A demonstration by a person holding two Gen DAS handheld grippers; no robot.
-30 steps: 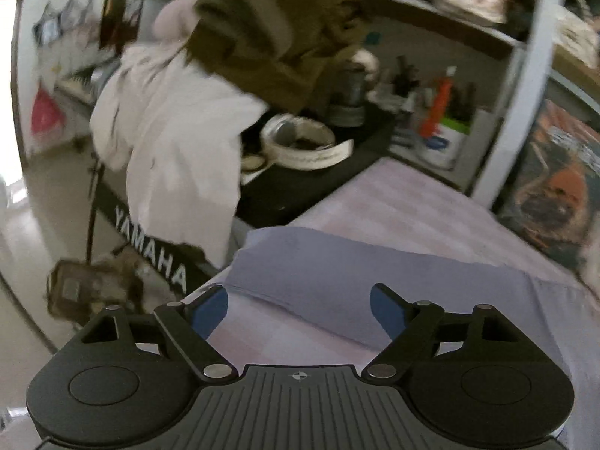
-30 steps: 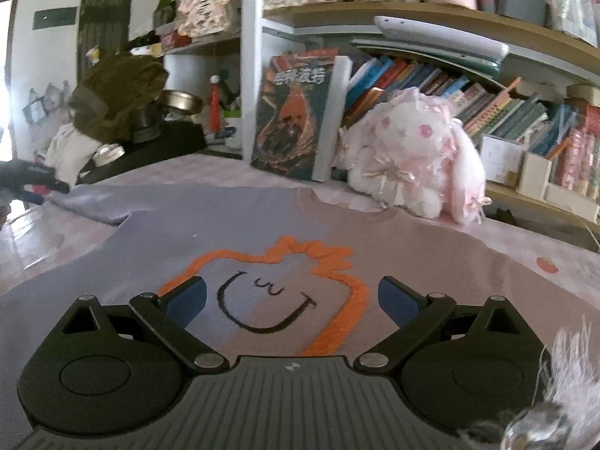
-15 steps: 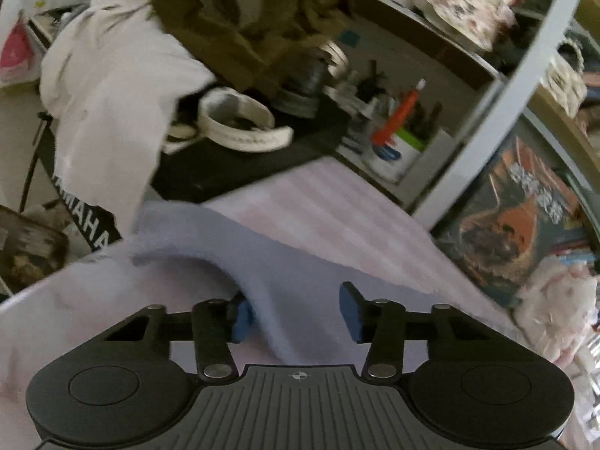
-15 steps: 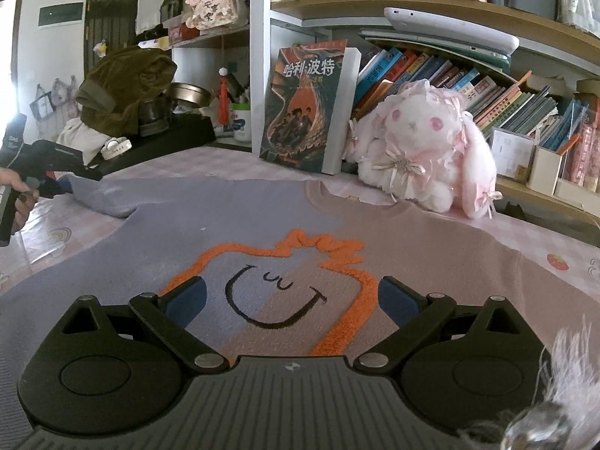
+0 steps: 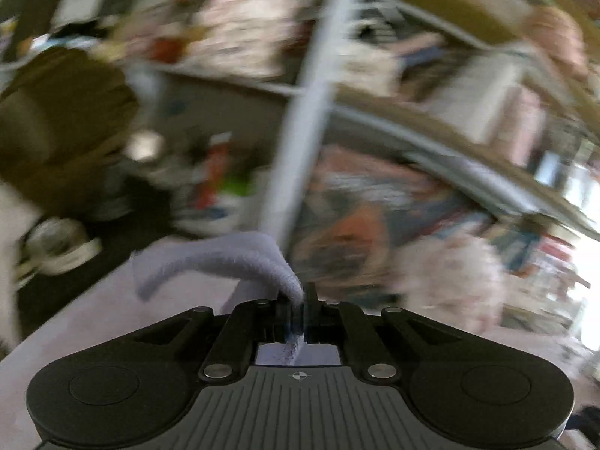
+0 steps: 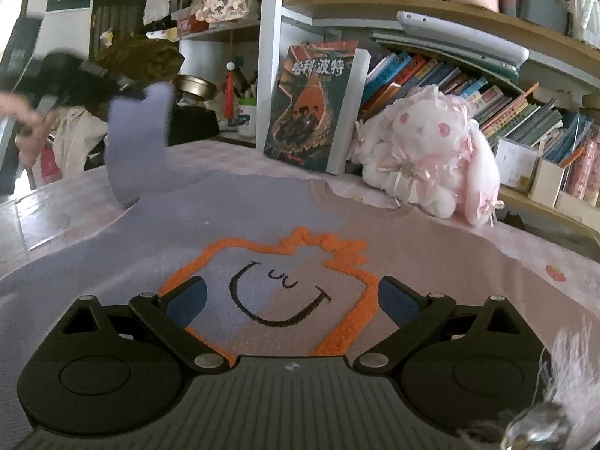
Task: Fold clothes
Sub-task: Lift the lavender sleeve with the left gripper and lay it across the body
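A two-tone sweater (image 6: 262, 225), lavender on one half and dusty pink on the other, is spread flat on the tabletop (image 6: 543, 258), which is covered by a pale pink cloth. An orange outline with a black smiling face (image 6: 277, 292) is stitched on its chest, at the centre of the right wrist view.

The right gripper (image 6: 292, 296) is seen at the bottom of that view, just above the smiling face. Its fingers (image 6: 187, 296) are spread wide apart and nothing is held between them.

The lavender sleeve (image 6: 138, 142) is raised off the tabletop at the upper left of the right wrist view, where it is pinched at its end by the left gripper (image 6: 123, 88), blurred and dark, with a hand (image 6: 22, 120) behind it at the left edge. In the left wrist view, the left gripper (image 5: 298, 303) is shown clenched on the sleeve (image 5: 225, 258): the fabric is drawn up from the lower left and squeezed between the closed fingers (image 5: 313, 296) at the lower centre of the frame. The rest of that view is heavily smeared.

Behind the sweater, a standing book (image 6: 311, 105) and a white and pink plush rabbit (image 6: 427, 150) are set along the far edge, beneath shelves of books (image 6: 450, 78).
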